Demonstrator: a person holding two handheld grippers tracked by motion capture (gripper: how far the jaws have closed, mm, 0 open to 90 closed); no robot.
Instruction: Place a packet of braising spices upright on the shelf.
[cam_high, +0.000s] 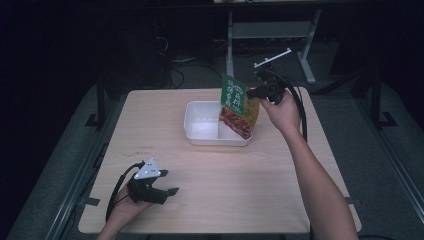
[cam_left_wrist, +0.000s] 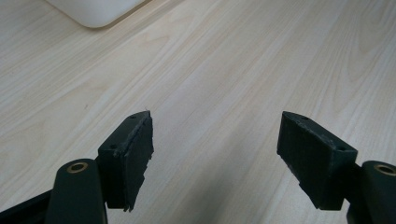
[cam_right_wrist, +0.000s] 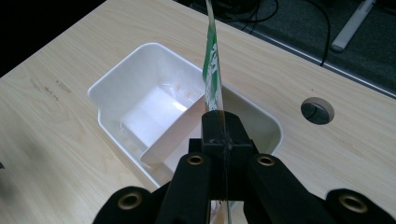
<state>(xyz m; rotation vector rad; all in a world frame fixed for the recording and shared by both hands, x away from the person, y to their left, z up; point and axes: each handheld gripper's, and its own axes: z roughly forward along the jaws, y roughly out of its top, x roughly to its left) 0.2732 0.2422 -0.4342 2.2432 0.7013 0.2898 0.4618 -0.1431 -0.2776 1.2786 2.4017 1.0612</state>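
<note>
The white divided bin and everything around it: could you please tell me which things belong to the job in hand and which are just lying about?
In use:
- snack packet, pinched by the right gripper above the bin
- white divided bin, both compartments look empty
- left gripper, open, idle near the table's front edge

Just there:
- cable hole in the tabletop
- desk frame behind the table

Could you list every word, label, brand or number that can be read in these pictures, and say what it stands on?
Snack packet, held by the right gripper over the white tray: large pale characters on its green upper part, too blurred to read.
Table: faint dark marks near its left side, too small to read.
Nothing else bears text.
</note>
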